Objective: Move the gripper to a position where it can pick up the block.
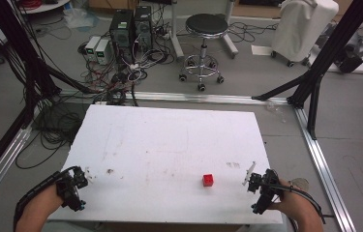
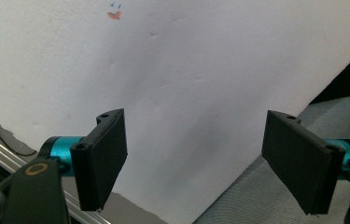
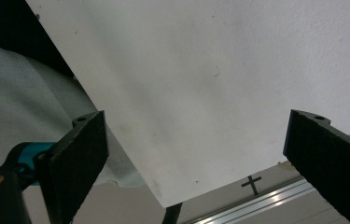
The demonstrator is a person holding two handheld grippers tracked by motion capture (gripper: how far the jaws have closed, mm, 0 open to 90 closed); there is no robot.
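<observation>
Workshop floor, grey, strewn with black cables; a black round stool [image 1: 207,24] on castors stands beyond the table, two dark computer towers [image 1: 130,28] to its left, a white covered unit [image 1: 304,26] to its right. Black frame struts rise at both sides, and aluminium rails [image 1: 324,166] run along the floor around the table.

White table [image 1: 169,145]: rectangular top, scuffed, faint brownish marks near the front left and centre.

Red cube [image 1: 208,180]: small, sitting on the table toward the front edge, right of centre. It lies apart from both grippers, nearer the right one.

Left gripper [image 1: 83,178]: held at the front left corner of the table, forearm entering from the bottom. In the left gripper view [image 2: 196,168] its two black jaws stand wide apart with nothing between them; white tabletop with a small orange mark [image 2: 113,15] lies ahead, grey floor at lower right.

Right gripper [image 1: 248,175]: held at the front right of the table, just right of the cube. In the right gripper view [image 3: 196,168] the jaws stand wide apart and hold nothing; a table corner shows between them, with a rail below.
</observation>
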